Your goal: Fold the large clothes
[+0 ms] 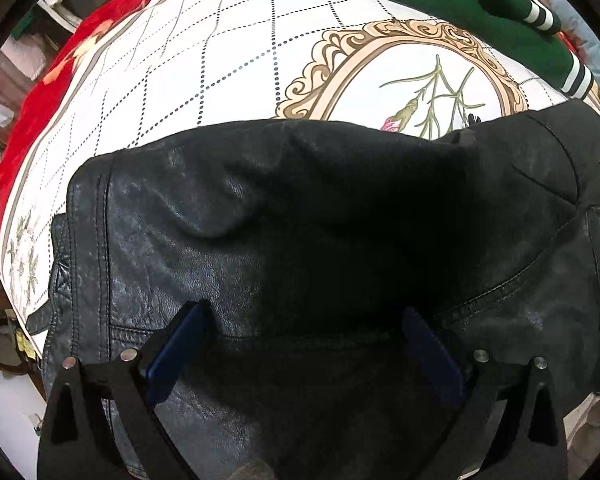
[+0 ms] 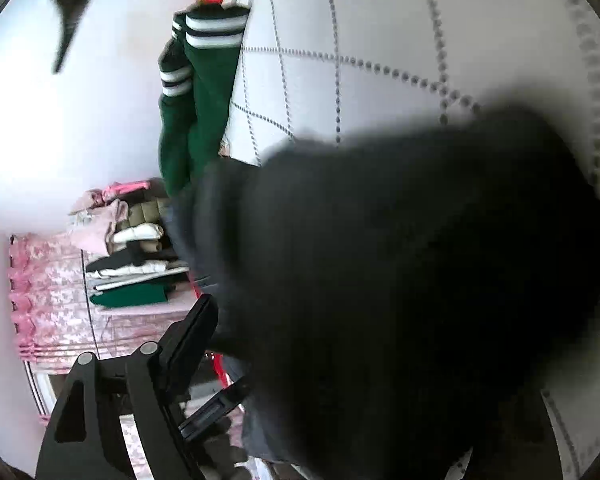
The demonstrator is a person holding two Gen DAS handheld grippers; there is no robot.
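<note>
A black leather jacket (image 1: 300, 232) lies on the white quilted bedspread (image 1: 204, 48), folded over on itself. My left gripper (image 1: 306, 320) is open just above the jacket, its blue-padded fingers (image 1: 180, 344) spread wide over the leather. In the right wrist view the same jacket (image 2: 400, 280) is blurred and fills the frame in front of the camera. Only the left finger (image 2: 188, 340) of my right gripper shows; the jacket hides the other one, so its state is unclear.
A green sweater (image 1: 460, 4) with striped cuffs lies at the bed's far side and also shows in the right wrist view (image 2: 196, 100). A red blanket (image 1: 40, 92) borders the bed's left. A stack of folded clothes (image 2: 132, 256) sits on a pink surface beside the bed.
</note>
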